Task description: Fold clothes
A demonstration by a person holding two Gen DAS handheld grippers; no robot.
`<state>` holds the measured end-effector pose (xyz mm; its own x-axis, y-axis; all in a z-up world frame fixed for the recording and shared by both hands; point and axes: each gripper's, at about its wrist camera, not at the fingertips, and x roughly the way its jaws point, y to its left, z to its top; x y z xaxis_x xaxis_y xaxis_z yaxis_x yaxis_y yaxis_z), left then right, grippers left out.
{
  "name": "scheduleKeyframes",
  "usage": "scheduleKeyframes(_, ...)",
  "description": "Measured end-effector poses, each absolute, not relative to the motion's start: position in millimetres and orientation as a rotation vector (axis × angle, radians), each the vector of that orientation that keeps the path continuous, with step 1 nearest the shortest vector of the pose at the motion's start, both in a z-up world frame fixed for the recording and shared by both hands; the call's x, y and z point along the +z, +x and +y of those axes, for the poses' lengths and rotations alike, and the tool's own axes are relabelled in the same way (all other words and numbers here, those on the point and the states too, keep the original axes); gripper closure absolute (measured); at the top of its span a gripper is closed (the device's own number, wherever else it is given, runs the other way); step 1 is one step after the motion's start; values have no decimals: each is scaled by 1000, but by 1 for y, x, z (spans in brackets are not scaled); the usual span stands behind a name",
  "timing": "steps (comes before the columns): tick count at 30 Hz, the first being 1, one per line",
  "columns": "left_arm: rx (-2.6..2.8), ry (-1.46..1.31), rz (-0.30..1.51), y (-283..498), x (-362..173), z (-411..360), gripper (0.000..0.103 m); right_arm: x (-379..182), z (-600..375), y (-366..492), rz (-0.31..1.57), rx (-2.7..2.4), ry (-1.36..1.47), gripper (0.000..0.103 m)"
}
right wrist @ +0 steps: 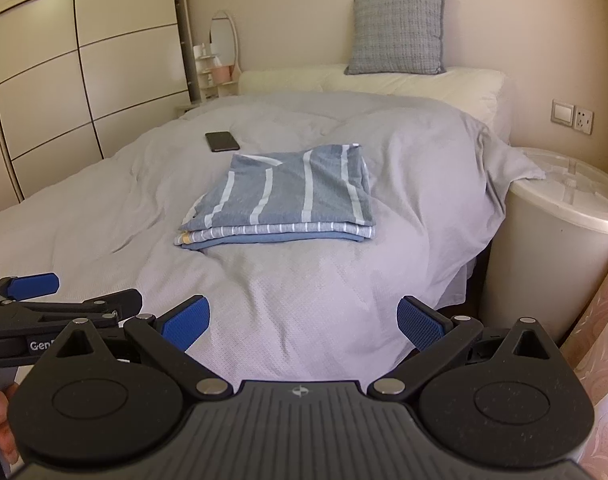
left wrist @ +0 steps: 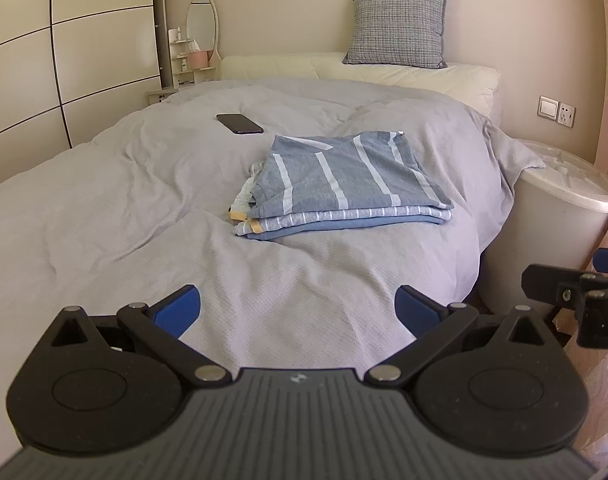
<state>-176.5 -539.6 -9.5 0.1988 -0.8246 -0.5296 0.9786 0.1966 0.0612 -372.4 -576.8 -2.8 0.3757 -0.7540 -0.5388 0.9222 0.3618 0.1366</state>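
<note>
A stack of folded clothes (left wrist: 344, 188), blue with white stripes on top, lies on the grey bed cover; it also shows in the right wrist view (right wrist: 284, 196). My left gripper (left wrist: 298, 310) is open and empty, held above the near part of the bed, well short of the stack. My right gripper (right wrist: 304, 322) is open and empty too, at about the same distance from the stack. The right gripper's side shows at the right edge of the left wrist view (left wrist: 576, 292). The left gripper shows at the left edge of the right wrist view (right wrist: 36, 304).
A black phone (left wrist: 240, 123) lies on the bed (left wrist: 104, 208) beyond the stack. A grey pillow (left wrist: 400, 26) leans on the wall at the head. A round white bin (left wrist: 564, 216) stands at the bed's right side. A wardrobe (left wrist: 64, 52) is on the left.
</note>
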Motion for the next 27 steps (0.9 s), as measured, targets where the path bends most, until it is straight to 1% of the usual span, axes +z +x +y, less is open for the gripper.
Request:
scheduleKeyframes(14,-1342,454,411,-201,-9,-531,1,-2,-576,-390,418,-1141,482,1)
scheduleKeyframes(27,-1344,461,407,-209,-12,-518,1,-2,-565,-402,410,-1174,492,1)
